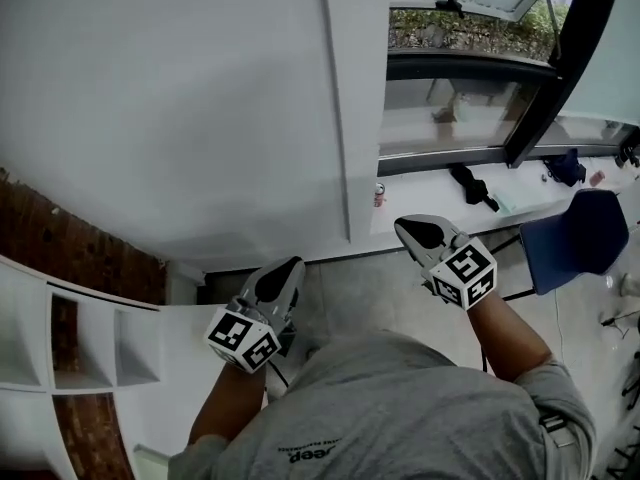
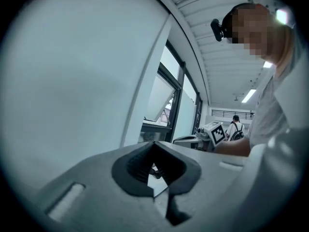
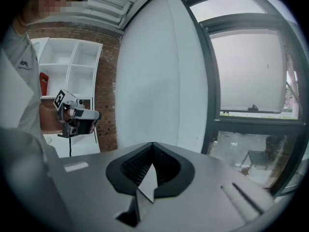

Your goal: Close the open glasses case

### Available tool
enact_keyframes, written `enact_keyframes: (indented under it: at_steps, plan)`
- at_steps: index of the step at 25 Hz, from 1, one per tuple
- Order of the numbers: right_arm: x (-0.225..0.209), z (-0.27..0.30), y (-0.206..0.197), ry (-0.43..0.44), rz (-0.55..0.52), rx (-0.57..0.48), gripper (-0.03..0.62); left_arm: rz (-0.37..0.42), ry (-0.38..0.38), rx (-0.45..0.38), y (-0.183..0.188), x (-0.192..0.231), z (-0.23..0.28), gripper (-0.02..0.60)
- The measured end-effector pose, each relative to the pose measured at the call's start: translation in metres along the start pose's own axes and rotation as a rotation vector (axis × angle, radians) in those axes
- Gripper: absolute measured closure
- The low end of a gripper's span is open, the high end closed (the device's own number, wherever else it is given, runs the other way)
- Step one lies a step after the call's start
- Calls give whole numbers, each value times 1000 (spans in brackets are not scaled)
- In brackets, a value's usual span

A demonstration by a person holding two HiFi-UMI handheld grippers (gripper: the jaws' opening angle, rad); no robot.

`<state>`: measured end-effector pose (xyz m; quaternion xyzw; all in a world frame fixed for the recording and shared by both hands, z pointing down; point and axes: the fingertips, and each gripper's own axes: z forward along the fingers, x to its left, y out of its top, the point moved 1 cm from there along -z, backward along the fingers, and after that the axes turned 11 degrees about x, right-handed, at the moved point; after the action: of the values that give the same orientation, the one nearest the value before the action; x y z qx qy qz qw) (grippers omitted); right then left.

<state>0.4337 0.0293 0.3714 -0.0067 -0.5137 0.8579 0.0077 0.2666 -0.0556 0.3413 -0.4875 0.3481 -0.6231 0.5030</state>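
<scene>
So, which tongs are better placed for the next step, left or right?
Neither, as far as I can see. No glasses case shows in any view. The left tongs and the right tongs are both shut, empty, side by side before the white wall.

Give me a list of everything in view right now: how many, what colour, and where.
white wall pillar: one, white, upper left of head view
dark-framed window: one, black frame, upper right
blue chair: one, blue, right, by the window ledge
white open shelf unit: one, white, lower left
red-brown brick wall: one, beside the shelves
dark items: at least two, on the ledge, too small to identify
glasses case: none in view
grey shirt: one, bottom centre
left gripper: one, grey, jaws together, empty
right gripper: one, grey, jaws together, empty
</scene>
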Motion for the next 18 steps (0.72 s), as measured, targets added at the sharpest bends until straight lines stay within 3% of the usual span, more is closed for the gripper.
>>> enact_keyframes:
  at_steps: [7, 18]
  plan:
    - [-40, -49, -13, -95, 69, -29, 585, 56, -71, 1, 18, -23, 39, 584]
    - [-44, -54, -2, -70, 107, -73, 585, 57, -54, -23, 25, -21, 39, 585]
